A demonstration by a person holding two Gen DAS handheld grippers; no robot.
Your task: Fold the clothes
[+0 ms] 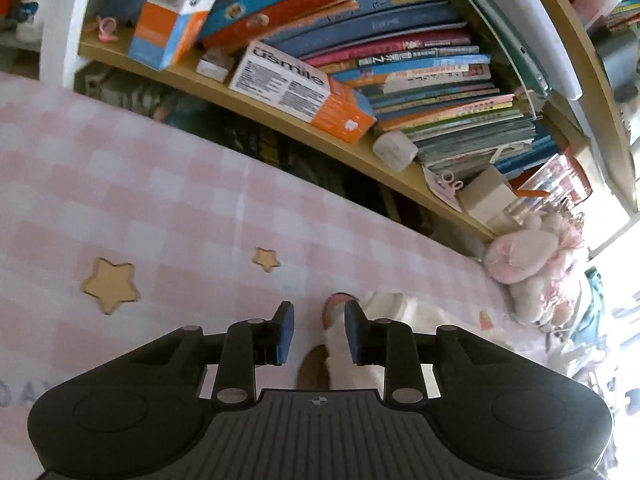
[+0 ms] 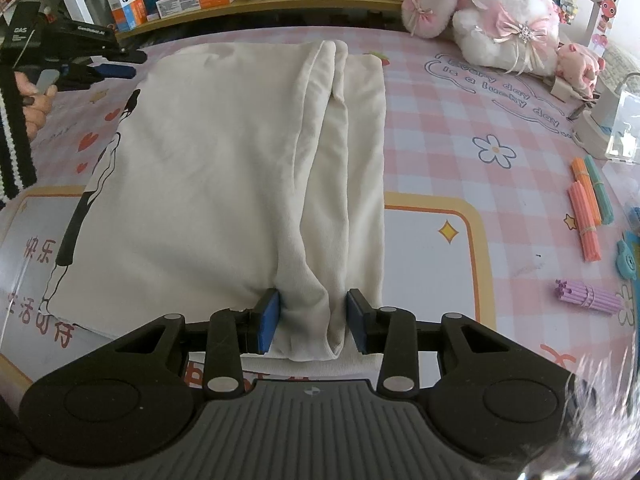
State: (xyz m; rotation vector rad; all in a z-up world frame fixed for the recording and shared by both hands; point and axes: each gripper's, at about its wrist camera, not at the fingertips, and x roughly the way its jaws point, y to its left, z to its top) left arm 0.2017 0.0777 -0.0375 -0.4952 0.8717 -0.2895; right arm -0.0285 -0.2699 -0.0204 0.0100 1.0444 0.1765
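Observation:
A cream garment (image 2: 224, 168) with a black figure print lies flat on the pink checked tablecloth (image 2: 460, 120), its sleeve folded lengthwise along the right side. My right gripper (image 2: 313, 320) is open, its blue pads astride the near end of the folded sleeve. My left gripper (image 1: 319, 330) is open above the cloth's far corner (image 1: 384, 308); it also shows in the right wrist view (image 2: 116, 68) at the garment's far left corner, held in a hand.
A wooden shelf (image 1: 280, 116) of books and boxes runs along the table's far edge. Plush rabbits (image 2: 504, 12) sit at the far right. Bundles of coloured sticks (image 2: 586, 208) and a clear box (image 2: 616, 120) lie to the right.

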